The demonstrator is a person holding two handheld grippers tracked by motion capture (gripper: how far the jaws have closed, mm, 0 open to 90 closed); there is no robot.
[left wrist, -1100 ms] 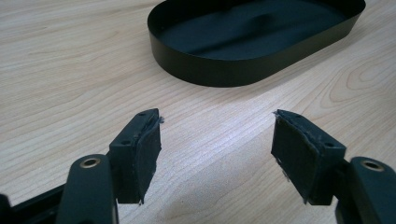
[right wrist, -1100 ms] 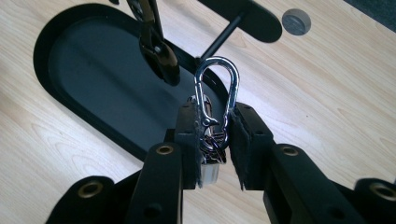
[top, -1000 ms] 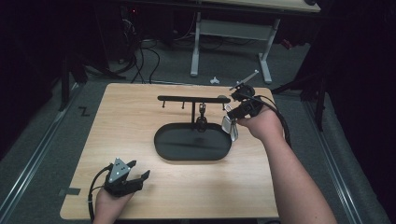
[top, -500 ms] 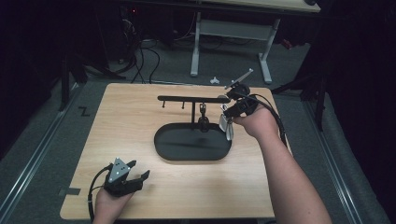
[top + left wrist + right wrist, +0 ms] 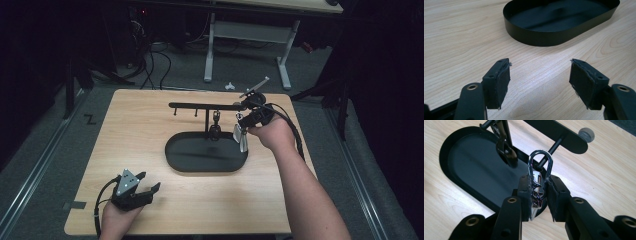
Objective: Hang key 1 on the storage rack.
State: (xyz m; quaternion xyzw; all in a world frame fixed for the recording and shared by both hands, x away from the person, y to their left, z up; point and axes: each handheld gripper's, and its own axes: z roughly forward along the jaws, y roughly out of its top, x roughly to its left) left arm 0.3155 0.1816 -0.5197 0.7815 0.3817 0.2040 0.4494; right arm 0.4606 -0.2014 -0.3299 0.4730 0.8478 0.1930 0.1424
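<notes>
Two tongs over one light wooden table [image 5: 150,130]. Right tongs [image 5: 539,192]: pinching a shiny silver metal carabiner clip [image 5: 539,173], loop end up, held just beside a peg of the black horizontal hanging bar [image 5: 205,105], above the right end of the black oval metal tray [image 5: 206,159]. Another dark clip [image 5: 216,121] hangs from the bar over the tray. Left tongs [image 5: 540,75]: spread wide, holding nothing, low over bare wood near the table's front left, well apart from the tray
</notes>
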